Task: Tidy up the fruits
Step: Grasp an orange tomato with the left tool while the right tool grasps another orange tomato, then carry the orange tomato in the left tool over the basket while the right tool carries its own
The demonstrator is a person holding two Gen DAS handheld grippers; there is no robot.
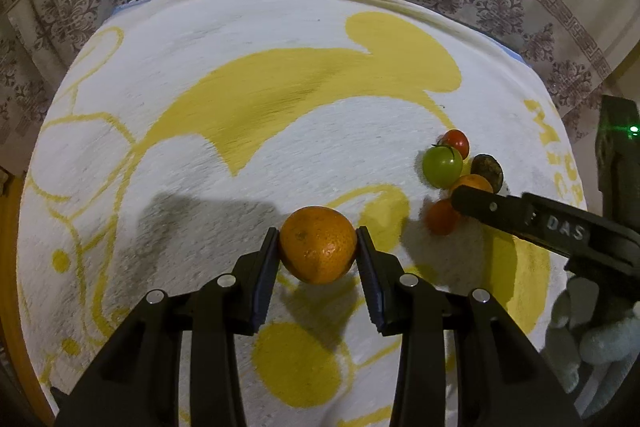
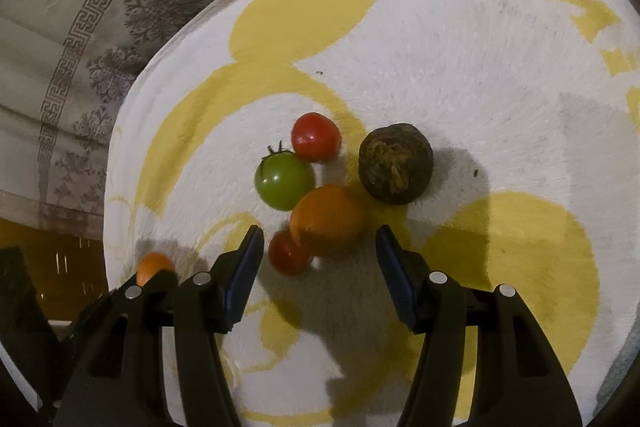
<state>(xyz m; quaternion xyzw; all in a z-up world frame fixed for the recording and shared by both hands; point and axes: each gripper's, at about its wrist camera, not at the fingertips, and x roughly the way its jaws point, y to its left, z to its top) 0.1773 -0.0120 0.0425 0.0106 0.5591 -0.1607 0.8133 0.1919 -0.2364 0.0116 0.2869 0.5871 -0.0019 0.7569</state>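
In the left wrist view the left gripper [image 1: 317, 247] sits at lower centre with both pads pressed against the sides of an orange [image 1: 317, 250], holding it above the white and yellow towel [image 1: 200, 27]. To its right, the right gripper [image 2: 320, 241] reaches in from the frame's right edge; in its own view its jaws stand apart with nothing between the pads, poised over a cluster of fruit at centre frame. There a second orange [image 2: 328, 217] touches a red tomato [image 2: 289, 253] below it and a green tomato [image 2: 284, 181] above left; another red tomato [image 2: 316, 136] sits above, and a dark round fruit [image 2: 395, 163] lies just right.
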